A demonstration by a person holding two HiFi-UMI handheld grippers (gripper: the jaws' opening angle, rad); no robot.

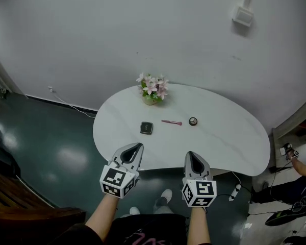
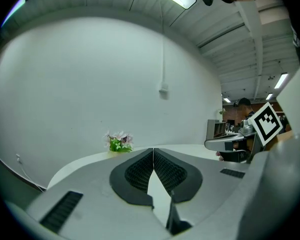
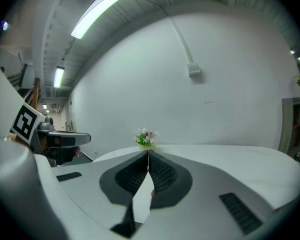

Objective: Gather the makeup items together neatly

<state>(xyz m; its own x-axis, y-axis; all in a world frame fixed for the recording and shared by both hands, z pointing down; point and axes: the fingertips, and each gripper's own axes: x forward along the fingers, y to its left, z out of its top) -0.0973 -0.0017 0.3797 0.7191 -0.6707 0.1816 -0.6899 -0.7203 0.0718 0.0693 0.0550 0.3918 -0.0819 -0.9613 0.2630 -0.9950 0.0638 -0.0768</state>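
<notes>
Three makeup items lie in a row on the white table (image 1: pixel 234 142): a dark square compact (image 1: pixel 146 127), a pink lipstick or brush stick (image 1: pixel 171 122) and a small round pot (image 1: pixel 193 121). My left gripper (image 1: pixel 135 148) hovers at the table's near edge, below the compact, shut and empty. My right gripper (image 1: pixel 192 157) hangs at the near edge below the round pot, shut with nothing in it. In both gripper views the jaws meet tip to tip, left gripper (image 2: pixel 153 149) and right gripper (image 3: pixel 147 152), and hide the makeup items.
A small pot of pink flowers (image 1: pixel 153 89) stands at the table's far edge, also seen as flowers (image 2: pixel 119 141) and flowers (image 3: pixel 146 137). A white wall rises behind the table. Dark floor surrounds it; a person's hand (image 1: pixel 296 162) and cables lie at the right.
</notes>
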